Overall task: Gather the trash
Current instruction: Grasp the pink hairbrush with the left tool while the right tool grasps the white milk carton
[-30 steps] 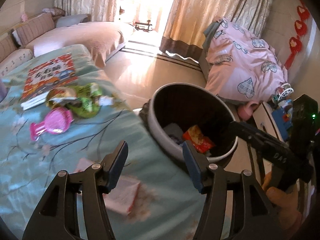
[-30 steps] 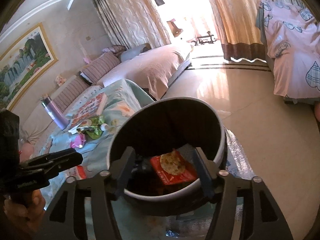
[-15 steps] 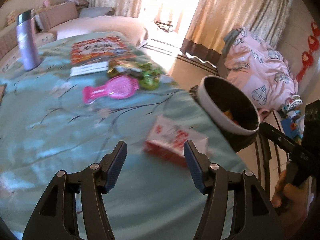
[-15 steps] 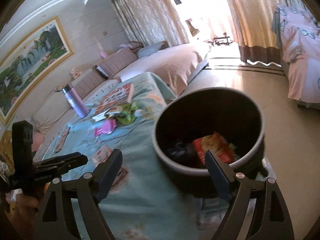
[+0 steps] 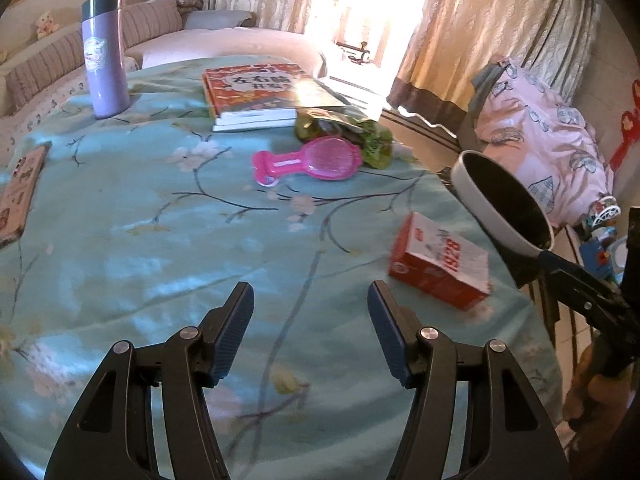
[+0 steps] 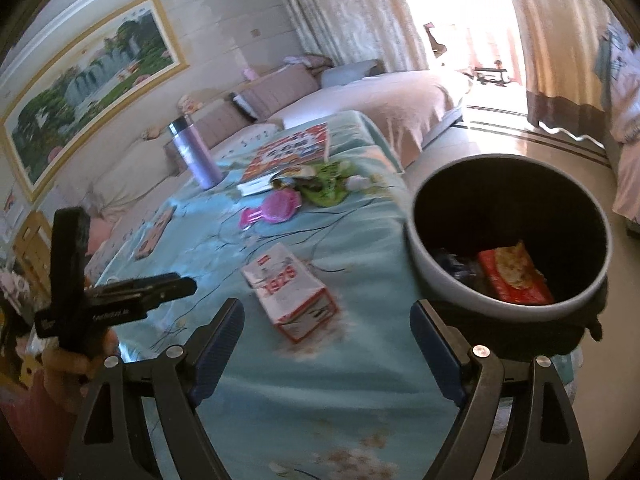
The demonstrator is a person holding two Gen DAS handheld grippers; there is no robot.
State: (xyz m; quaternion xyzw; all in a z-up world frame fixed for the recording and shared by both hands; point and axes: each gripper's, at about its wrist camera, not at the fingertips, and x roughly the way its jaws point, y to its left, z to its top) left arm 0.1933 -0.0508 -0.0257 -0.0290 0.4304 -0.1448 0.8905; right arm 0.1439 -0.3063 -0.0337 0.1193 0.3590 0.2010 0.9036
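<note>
A red and white carton (image 5: 440, 262) lies on the teal cloth near the table's right edge; it also shows in the right wrist view (image 6: 292, 294). Green snack wrappers (image 5: 344, 130) lie by the books (image 6: 326, 182). The grey trash bin (image 6: 508, 240) stands beside the table and holds a red wrapper (image 6: 514, 278); its rim shows in the left wrist view (image 5: 500, 204). My left gripper (image 5: 311, 334) is open and empty above the cloth, left of the carton. My right gripper (image 6: 326, 346) is open and empty, just short of the carton.
A pink hand mirror (image 5: 308, 162), stacked books (image 5: 256, 94), a purple flask (image 5: 104, 54) and a phone (image 5: 20, 192) lie on the table. Sofas stand behind, and a pink quilt (image 5: 540, 136) is piled at the right.
Both grippers have drawn back from the bin and turned toward the table. The right gripper's jaws have opened wider. The carton now lies ahead of both grippers.
</note>
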